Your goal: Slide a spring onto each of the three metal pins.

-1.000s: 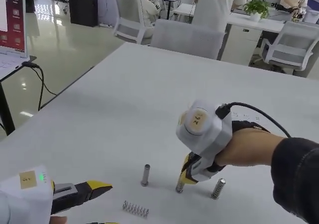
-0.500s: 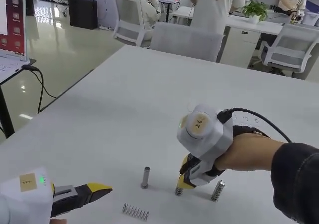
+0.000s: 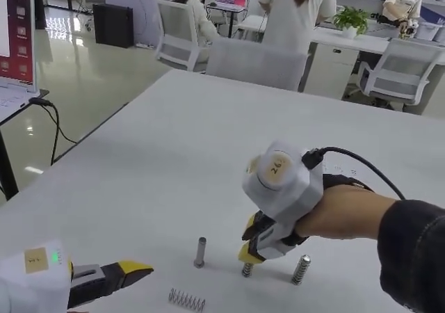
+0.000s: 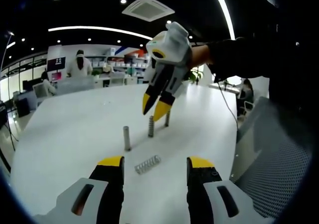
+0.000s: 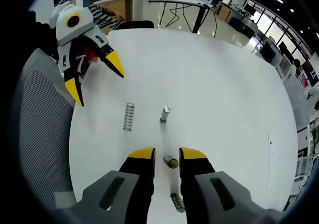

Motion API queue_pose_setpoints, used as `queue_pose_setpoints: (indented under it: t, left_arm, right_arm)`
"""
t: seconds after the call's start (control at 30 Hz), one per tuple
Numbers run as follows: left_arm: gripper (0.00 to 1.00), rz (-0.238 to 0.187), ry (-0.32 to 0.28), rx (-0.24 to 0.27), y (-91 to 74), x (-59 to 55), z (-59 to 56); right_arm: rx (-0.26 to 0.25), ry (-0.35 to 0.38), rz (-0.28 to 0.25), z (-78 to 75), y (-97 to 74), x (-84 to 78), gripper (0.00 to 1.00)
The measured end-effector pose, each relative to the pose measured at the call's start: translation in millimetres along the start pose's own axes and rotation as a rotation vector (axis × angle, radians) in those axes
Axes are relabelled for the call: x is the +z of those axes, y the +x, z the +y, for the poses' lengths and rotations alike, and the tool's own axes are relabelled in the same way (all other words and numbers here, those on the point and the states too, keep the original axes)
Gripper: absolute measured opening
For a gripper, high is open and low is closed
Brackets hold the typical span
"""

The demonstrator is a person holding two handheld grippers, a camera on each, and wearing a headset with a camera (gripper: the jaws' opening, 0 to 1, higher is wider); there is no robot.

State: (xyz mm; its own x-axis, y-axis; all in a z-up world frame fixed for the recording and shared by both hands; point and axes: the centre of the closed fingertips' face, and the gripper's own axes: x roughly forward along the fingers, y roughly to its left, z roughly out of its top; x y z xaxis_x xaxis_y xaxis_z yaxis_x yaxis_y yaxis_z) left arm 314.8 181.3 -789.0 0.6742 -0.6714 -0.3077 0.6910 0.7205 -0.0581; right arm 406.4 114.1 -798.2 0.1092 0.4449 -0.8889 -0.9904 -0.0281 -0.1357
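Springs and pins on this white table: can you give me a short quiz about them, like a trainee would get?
1. True or false: one spring lies loose on the table, on no pin.
2. The right gripper has its fingers just above: A) the middle pin; B) the loose spring; C) the table's far edge.
3. How many pins stand upright on the table?
Key: 1 true; 2 A; 3 three.
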Motion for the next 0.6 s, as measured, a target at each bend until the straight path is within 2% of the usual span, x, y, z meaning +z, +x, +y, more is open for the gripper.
queue_pose_setpoints:
  t: [0.6]
  left_arm:
    - [0.44,0.006,0.014,0.008,-5.2,-0.3,-0.7]
  right_arm:
    - [0.043,-0.025,-0.033,36.3,6.3,21.5,0.17]
